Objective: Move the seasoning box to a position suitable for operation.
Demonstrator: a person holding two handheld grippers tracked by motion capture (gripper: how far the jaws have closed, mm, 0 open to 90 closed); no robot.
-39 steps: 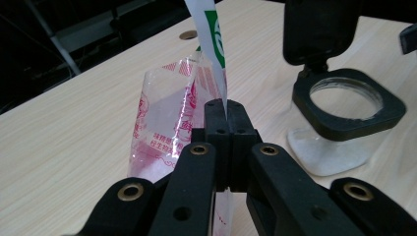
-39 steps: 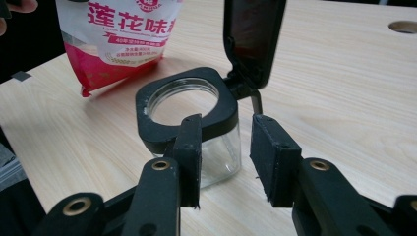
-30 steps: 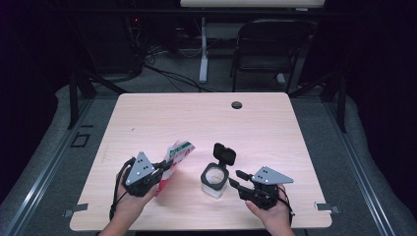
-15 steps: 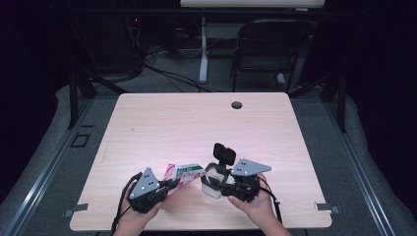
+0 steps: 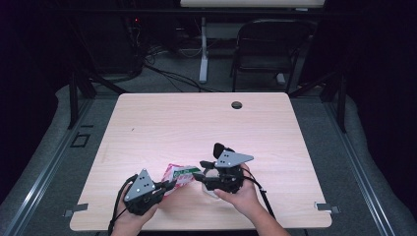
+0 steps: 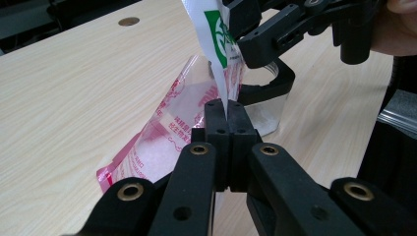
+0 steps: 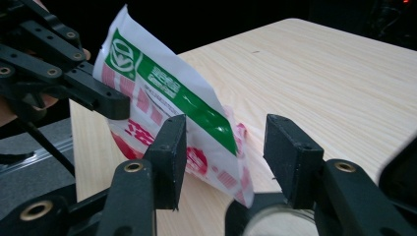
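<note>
The left gripper (image 6: 222, 110) pinches the edge of the plastic bag (image 5: 179, 175), which hangs at the table's (image 5: 162, 123) six o'clock edge; the right gripper (image 7: 223, 147), at the bag's three o'clock, has just been opening, its jaws spread around the bag's corner above the glass jar (image 6: 268, 105).

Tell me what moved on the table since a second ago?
The right tool slid left, over the jar to the packet, and its jaws have just been opening, the packet's edge between them, not gripped. The left tool, shut on the packet, came toward the table's near edge, the packet with it. The jar stayed put.
</note>
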